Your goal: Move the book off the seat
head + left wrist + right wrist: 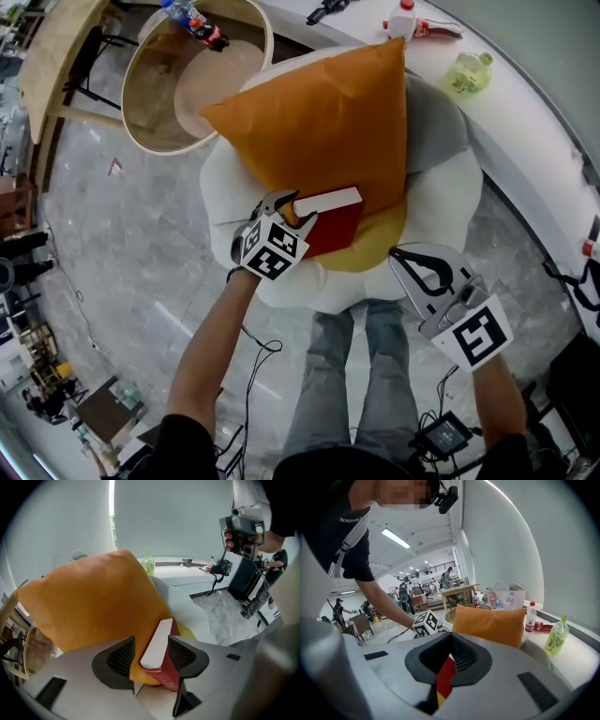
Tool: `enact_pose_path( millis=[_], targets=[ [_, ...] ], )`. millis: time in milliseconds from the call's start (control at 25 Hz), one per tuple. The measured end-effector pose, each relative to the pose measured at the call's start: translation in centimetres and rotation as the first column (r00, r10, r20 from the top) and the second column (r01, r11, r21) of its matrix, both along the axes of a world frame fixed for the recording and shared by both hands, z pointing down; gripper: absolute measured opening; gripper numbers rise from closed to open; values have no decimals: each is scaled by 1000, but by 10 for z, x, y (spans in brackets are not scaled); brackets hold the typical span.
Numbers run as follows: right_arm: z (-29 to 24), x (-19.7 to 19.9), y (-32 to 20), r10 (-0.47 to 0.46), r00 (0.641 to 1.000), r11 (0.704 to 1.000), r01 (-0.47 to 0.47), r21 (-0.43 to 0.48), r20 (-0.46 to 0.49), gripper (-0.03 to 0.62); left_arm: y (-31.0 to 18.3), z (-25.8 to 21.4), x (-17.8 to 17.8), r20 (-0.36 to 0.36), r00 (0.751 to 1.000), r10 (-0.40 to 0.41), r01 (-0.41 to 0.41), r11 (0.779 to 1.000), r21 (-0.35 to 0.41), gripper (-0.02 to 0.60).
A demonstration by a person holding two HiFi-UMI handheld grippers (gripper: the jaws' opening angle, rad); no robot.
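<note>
Head view: my left claw (291,208) is sitting over the book (330,217) with its jaws apart. The book is standing on edge on the seat (441,202), leaning on the orange cushion (319,122) at the cushion's 6 o'clock. My right claw (401,255) is hanging at the seat's 5 o'clock rim, jaws together, carrying nothing.

The wooden tub (141,112) is at the seat's 10 o'clock. A dark bottle (199,25) is lying at its 12 o'clock rim; in it or on it, I can't tell. The rest of the tub is looking bare. On the counter (525,122) at 1 o'clock, the green bottle (469,72) is looking full of pale drink and the white bottle (403,19) is standing upright.

Left gripper view: the book is running between my pads (123,656), pages up. The 3 o'clock pad is right at the red cover, but a gap is showing at the 9 o'clock pad, so I'm not clamping yet.

My read on the next move:
- Go deeper so the pads take both covers, not just the top edge.
- Close square and lift straight up, clear of the cushion.
- I'm gripping near one end, so the book will likely want to swing or splay. Squeeze firmly.

Right gripper view: the jaws are closed to a slit with nothing in them, and the red of the book is showing through beyond. This claw is free to steady the far end.
</note>
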State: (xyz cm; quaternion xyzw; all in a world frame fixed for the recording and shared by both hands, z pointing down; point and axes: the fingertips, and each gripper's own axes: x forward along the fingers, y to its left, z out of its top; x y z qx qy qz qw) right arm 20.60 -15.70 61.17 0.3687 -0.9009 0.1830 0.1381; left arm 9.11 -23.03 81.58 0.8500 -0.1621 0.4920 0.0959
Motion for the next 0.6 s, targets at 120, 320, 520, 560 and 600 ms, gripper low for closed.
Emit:
enact_pose_path(
  millis=[120,320,520,560,600],
  targets=[
    [12,1,-2,10,1000,1000,-10,-18,3,9,2,27,-3,58,998,12,-7,997,-80,260],
    [29,-7,6,-1,1000,999,1,-39,0,9,14,58,-3,128,991,36,-19,992,-128,302],
    [33,-3,9,8,1000,998,-8,-69,1,9,18,64,-1,163,986,29,-9,992,-124,310],
    [32,-3,9,12,1000,998,-12,-69,6,9,23,62,-2,166,985,49,-24,989,-146,308],
    [31,-3,9,13,1000,998,-13,-68,6,9,30,60,-3,177,980,86,-55,984,-169,308]
  ],
)
